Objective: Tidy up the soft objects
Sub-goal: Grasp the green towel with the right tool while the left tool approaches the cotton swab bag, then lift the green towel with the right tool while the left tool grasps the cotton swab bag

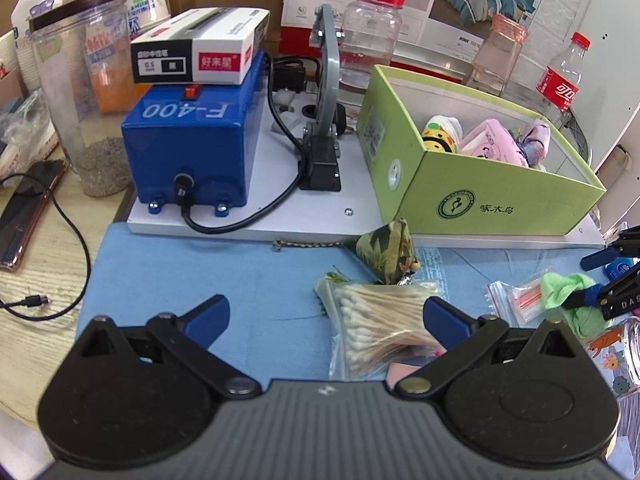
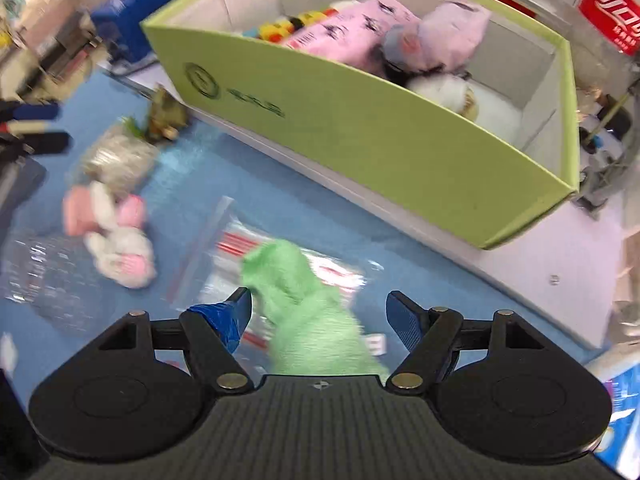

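Blue mat [image 1: 200,264]: swab bag [image 1: 376,320], green cloth [image 2: 304,312], plush toy [image 2: 116,236].

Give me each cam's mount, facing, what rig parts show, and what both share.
Left wrist: on the left gripper, angled down over the blue mat toward the blue F-400 machine; own open fingers show, the right gripper at the edge.
Right wrist: on the right gripper, steeply down; own open fingers flank the green cloth.
Shared: green box, green cloth, cotton swab bag.
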Motion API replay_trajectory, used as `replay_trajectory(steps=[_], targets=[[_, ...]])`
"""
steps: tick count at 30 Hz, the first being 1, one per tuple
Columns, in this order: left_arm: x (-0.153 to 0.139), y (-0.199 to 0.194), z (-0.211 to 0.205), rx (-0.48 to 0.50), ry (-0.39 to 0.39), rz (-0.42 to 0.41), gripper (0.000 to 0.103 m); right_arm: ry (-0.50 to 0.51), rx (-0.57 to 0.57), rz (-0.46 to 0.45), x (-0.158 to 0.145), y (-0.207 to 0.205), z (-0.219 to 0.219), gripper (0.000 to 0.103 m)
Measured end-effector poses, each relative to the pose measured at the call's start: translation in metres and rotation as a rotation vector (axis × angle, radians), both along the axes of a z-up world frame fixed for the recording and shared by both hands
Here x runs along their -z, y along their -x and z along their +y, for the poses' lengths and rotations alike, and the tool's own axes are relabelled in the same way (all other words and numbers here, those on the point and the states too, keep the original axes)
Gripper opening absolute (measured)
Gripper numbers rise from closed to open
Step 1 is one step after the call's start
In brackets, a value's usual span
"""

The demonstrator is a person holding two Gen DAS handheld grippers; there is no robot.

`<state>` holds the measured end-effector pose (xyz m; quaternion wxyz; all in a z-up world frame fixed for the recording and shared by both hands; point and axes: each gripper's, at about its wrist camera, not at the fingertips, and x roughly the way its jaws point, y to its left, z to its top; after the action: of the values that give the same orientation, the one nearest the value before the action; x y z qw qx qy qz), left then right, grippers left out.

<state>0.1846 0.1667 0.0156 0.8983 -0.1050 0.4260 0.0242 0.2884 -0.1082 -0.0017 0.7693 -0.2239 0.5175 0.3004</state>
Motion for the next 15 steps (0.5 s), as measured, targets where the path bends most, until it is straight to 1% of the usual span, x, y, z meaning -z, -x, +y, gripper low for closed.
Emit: replay_trajectory(steps=[2, 3, 5, 7, 8, 9, 12, 15], targets=[[-0.001, 0.001, 0.002, -0.003, -0.002, -0.003, 0.102, 0.059, 0.053, -0.053, 0.0, -0.004, -0.013, 0.06], [-0.001, 0.002, 0.002, -0.002, 0.0, -0.001, 0.102, 0.062, 0.104, -0.078, -0.002, -0.007, -0.025, 0.06], [-0.002, 0.003, -0.001, 0.014, 0.006, -0.006, 0.102, 0.061, 0.231, -0.136, -0.008, -0.01, -0.051, 0.06], [-0.003, 0.003, -0.005, 0.033, 0.011, -0.011, 0.102, 0.047, 0.308, -0.209, -0.016, -0.001, -0.074, 0.06], [-0.002, 0.003, -0.007, 0.036, 0.017, -0.012, 0.102, 0.021, 0.334, -0.252, -0.021, 0.008, -0.083, 0.06], [-0.001, 0.001, -0.008, 0.036, 0.025, -0.009, 0.102, -0.024, 0.35, -0.289, -0.027, 0.02, -0.091, 0.06], [0.005, -0.011, -0.011, 0.025, 0.068, 0.023, 0.102, -0.252, 0.396, -0.383, -0.043, 0.07, -0.115, 0.061], [0.013, -0.028, -0.019, 0.059, 0.095, 0.067, 0.102, -0.46, 0.447, -0.447, -0.044, 0.118, -0.128, 0.061]])
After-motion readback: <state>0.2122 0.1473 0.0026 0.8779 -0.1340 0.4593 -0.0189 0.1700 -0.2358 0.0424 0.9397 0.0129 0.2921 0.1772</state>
